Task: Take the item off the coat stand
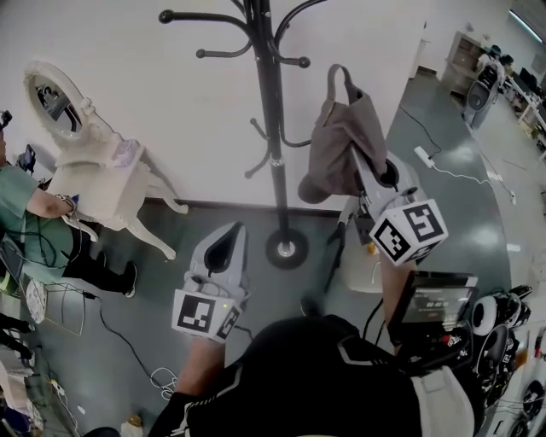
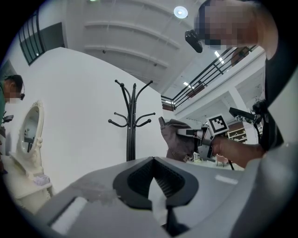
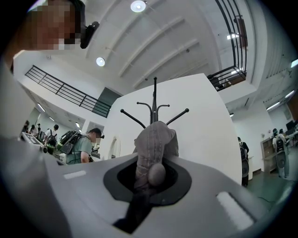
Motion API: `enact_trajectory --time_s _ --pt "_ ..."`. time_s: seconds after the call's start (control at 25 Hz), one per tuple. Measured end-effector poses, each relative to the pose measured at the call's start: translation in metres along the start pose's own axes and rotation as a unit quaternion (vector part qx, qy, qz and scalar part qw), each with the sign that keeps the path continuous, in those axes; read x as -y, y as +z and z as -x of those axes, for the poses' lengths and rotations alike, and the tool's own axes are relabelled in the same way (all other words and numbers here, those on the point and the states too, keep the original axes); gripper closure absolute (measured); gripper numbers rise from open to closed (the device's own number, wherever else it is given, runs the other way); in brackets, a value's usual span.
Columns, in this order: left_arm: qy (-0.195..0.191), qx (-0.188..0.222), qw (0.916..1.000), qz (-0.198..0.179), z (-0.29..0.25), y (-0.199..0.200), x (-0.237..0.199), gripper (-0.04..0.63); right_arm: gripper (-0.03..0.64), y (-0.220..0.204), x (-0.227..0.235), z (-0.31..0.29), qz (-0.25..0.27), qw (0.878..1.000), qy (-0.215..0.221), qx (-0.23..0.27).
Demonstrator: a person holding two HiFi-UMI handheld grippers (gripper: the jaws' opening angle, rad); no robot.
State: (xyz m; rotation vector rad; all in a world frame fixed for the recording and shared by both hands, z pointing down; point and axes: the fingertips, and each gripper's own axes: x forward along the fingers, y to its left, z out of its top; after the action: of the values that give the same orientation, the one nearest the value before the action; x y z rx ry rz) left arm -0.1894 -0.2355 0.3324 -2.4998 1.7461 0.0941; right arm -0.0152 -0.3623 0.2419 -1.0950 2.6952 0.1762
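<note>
Bright, even light from ceiling lamps; fisheye edges darken and warp.

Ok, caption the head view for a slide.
Right gripper holds the grey fabric bag clear of the black coat stand; left gripper empty.

Top of the coat stand beyond the head view's upper edge.

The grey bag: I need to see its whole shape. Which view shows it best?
The head view: the grey bag hangs whole from the right tongs, beside the coat stand. The left gripper view shows it small and distant; the right gripper view shows only the bunched part clamped in its tongs.
</note>
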Motion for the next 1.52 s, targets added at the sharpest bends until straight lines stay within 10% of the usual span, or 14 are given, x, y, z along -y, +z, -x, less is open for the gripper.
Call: enact_trajectory --time_s 1.52 --pt "-0.044 -0.006 0.9990 0.008 -0.017 -0.008 0.018 0.581 0.591 -0.065 -0.011 0.049 -0.007 0.997 -0.035 -0.065"
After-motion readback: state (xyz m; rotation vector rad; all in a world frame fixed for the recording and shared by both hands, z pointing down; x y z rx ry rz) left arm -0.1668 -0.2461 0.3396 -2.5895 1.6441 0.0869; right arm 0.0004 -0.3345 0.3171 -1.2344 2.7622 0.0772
